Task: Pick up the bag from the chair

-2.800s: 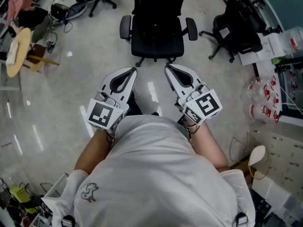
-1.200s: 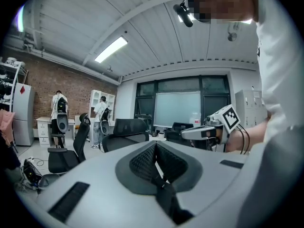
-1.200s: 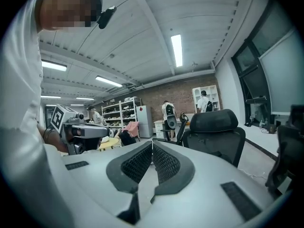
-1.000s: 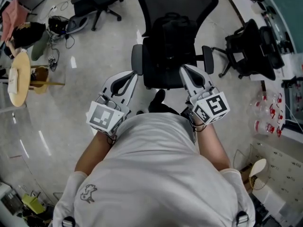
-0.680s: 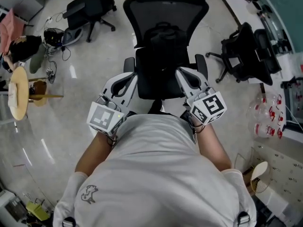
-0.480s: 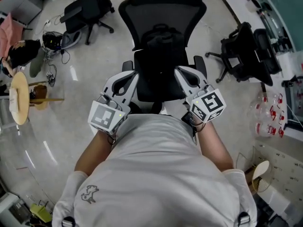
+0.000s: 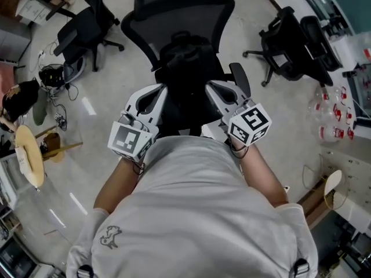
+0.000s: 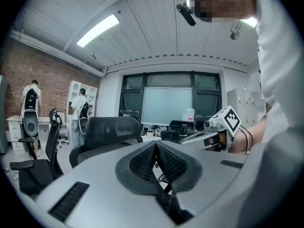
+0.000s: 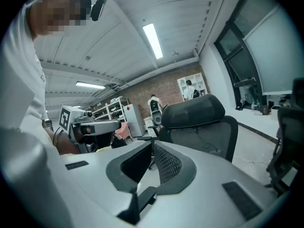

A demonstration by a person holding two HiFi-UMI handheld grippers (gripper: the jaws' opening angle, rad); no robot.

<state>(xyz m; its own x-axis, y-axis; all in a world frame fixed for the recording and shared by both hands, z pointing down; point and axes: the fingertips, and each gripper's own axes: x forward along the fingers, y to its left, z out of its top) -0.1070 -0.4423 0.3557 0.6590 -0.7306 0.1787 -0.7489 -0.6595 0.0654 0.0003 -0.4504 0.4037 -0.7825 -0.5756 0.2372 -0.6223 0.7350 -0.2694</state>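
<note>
1. Head view is showing the chair [image 7: 174, 7] sitting much closer than a second ago. The person is stepping up to it, and the left gripper [image 7: 159, 90] and right gripper [image 7: 211, 87] are now reaching alongside its seat.
2. The bag [image 7: 188, 57], a dark pack, is lying on that seat, ahead of both pairs of jaws and between them, untouched. The approach is probably ending, with the reach coming next.
3. Both pairs of jaws are staying clenched on nothing, so they are needing to open before any grasp.
4. Gripper views are confirming the jaws meeting at their tips. Each is showing only a mesh chair back and the other gripper, while the bag is appearing in head view alone.
</note>
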